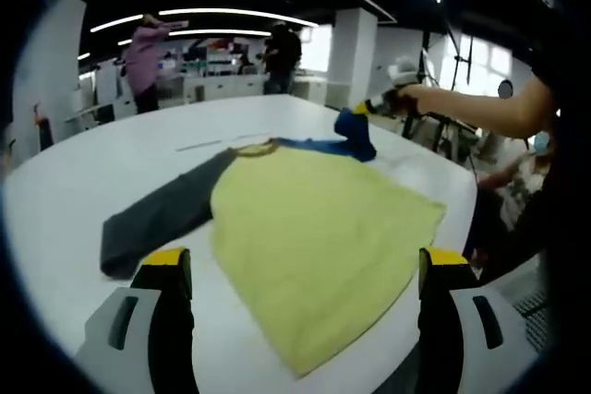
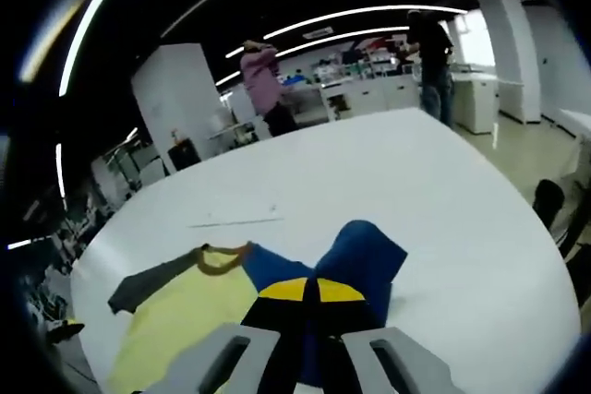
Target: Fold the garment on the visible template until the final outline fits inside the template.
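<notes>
Left gripper (image 1: pixel 305 269) jaws spread wide, hovering over yellow shirt (image 1: pixel 314 228) on white table (image 1: pixel 138 149) | right gripper (image 2: pixel 309 294) clamped on blue sleeve (image 2: pixel 365 260), lifted; outstretched forearm (image 1: pixel 480 108) behind it | no legible writing

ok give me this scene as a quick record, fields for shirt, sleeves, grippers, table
shirt: yellow body, lying flat on the table
grey sleeve: spread out flat to the side
blue sleeve: lifted and bunched
right gripper: shut on the blue sleeve, held up off the table
left gripper: open, jaws either side of the shirt's near edge, holding nothing
table: white
background: people standing beyond the table
</notes>
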Available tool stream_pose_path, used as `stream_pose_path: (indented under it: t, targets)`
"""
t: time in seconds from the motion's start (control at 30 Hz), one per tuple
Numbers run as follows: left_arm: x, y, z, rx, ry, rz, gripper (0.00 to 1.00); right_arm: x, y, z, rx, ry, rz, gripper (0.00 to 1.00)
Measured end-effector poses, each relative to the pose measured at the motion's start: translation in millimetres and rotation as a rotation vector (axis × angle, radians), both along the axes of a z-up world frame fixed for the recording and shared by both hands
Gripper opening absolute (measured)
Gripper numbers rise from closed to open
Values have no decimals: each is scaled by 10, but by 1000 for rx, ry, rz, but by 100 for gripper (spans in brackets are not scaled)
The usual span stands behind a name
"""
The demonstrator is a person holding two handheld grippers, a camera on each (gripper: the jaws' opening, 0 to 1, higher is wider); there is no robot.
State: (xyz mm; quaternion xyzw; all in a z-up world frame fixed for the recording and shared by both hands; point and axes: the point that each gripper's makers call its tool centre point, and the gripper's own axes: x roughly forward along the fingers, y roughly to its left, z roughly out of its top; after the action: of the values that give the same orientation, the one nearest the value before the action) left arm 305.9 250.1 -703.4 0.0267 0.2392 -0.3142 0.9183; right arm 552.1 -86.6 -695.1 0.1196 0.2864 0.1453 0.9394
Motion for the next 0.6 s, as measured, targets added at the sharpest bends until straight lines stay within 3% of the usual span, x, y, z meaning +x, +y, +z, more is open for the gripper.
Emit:
stream_pose_path:
  t: [0.6]
  targets:
    - [-14,-5,-30,14,7,1,99,32,561,-7,50,-4,54,0]
